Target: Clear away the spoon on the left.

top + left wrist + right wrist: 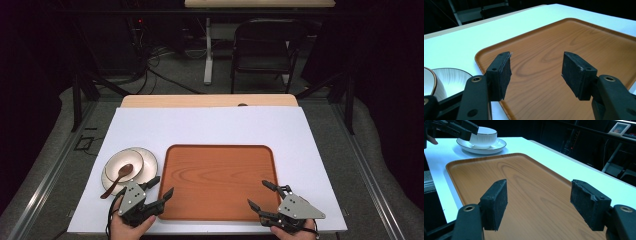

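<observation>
A rectangular wood-grain orange tray (218, 180) is lying toward the near edge of the white tabletop (210, 127). The left gripper (161, 188) is being held over the tray's near left corner, jaws wide apart, nothing gripped. The right gripper (259, 195) is being held over the near right corner, equally spread and empty. A white bowl (124, 165) with a brown spoon (118, 178) is sitting on a white saucer (148, 165) just beside the tray's left edge.

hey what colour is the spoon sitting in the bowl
Dark reddish brown, like wood. The spoon shows best in the high view.

Bare tray (215, 175), bowl (123, 165) leftward.
</observation>
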Demonstrator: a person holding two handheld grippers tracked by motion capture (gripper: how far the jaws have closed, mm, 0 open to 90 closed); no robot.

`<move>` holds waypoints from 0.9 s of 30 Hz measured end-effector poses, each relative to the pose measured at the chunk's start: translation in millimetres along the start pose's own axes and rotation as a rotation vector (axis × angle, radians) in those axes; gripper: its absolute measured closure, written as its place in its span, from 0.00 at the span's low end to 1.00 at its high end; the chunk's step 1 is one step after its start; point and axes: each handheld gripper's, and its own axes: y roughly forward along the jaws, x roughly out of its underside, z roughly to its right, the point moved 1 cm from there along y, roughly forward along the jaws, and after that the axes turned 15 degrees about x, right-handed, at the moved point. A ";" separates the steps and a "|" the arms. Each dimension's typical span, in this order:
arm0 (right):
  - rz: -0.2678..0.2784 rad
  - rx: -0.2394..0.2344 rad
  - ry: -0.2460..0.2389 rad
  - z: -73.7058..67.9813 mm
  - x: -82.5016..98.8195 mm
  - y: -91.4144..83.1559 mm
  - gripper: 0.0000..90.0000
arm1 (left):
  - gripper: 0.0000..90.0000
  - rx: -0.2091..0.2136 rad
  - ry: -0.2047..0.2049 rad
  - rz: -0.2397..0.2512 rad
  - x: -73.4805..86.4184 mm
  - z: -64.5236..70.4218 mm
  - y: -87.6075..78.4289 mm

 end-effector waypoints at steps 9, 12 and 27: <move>-0.009 -0.002 -0.011 -1.0 0.3 1.5 0.33 | 0.47 -0.003 -0.013 0.015 -0.7 -0.5 -3.7; -0.010 -0.002 -0.014 -1.1 0.3 1.3 0.33 | 0.49 -0.015 -0.017 0.014 -0.9 -0.9 -5.8; -0.013 -0.002 -0.018 -1.0 0.4 1.8 0.33 | 0.73 -0.094 -0.106 -0.017 -5.0 -6.2 -20.3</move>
